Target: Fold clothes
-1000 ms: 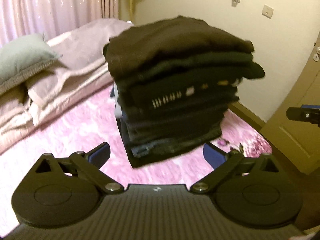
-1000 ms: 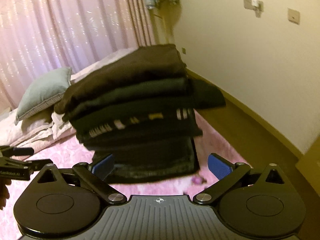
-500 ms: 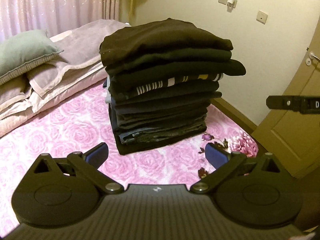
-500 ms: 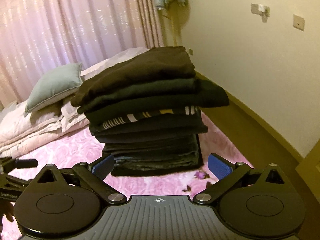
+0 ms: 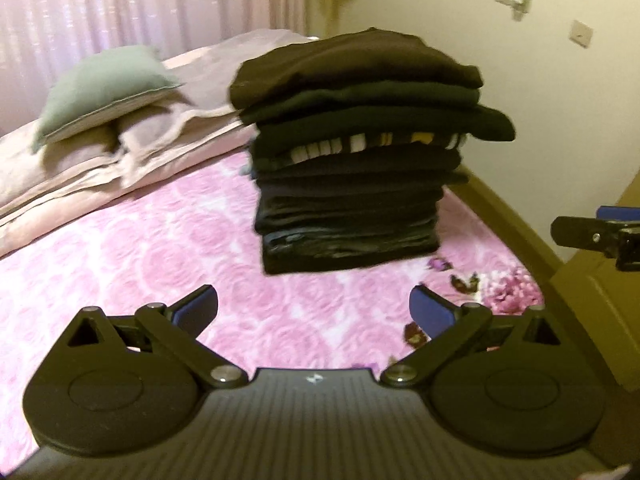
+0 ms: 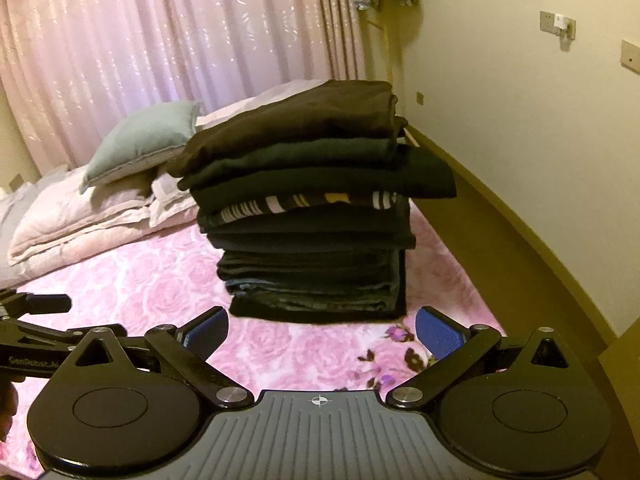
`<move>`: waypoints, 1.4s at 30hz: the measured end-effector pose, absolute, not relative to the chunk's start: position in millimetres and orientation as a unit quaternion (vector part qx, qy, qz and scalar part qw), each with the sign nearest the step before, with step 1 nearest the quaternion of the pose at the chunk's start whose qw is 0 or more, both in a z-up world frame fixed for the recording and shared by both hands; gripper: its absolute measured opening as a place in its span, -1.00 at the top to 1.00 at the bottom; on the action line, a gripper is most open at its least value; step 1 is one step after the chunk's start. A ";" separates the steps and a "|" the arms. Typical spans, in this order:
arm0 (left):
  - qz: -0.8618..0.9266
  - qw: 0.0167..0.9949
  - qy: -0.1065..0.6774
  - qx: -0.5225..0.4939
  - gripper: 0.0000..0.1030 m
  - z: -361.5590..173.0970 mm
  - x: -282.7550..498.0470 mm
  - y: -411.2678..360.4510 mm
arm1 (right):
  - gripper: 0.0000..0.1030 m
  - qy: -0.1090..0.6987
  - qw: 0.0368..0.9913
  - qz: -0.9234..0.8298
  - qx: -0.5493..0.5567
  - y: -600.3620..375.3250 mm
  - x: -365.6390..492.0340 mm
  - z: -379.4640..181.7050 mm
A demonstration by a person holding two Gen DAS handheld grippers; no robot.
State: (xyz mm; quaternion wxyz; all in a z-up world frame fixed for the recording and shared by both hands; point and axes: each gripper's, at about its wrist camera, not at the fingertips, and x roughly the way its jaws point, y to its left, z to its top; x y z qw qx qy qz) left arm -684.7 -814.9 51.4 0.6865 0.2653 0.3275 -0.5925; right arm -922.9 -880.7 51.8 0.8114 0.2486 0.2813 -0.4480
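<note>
Left wrist view: the left gripper (image 5: 314,307) holds its jaws wide and empty. The right gripper (image 6: 322,332) does likewise. At twelve o'clock the pile of folded clothes (image 5: 360,160) rests on the bed (image 5: 140,260), the pillow (image 5: 104,88) at ten.

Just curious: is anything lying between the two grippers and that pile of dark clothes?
No, only bare pink rose-patterned blanket lies between both open grippers and the stack of folded clothes, seen in both wrist views.
</note>
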 end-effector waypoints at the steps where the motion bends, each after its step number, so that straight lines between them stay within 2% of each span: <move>1: -0.587 0.689 0.331 0.265 -0.95 51.7 -686.7 -809.7 | -0.99 0.284 0.812 -0.445 0.250 -878.9 -925.4 48.4; 7: -0.586 0.685 0.344 0.264 -0.95 48.6 -695.9 -798.7 | -0.99 0.295 0.799 -0.453 0.263 -863.7 -938.5 43.0; 18: -0.637 0.648 0.302 0.287 -0.91 56.1 -688.8 -793.4 | -0.99 0.272 0.780 -0.496 0.270 -832.8 -921.3 49.3; 42: -0.618 0.672 0.317 0.257 -0.92 58.9 -655.4 -773.3 | -0.99 0.290 0.792 -0.474 0.253 -820.9 -869.7 58.4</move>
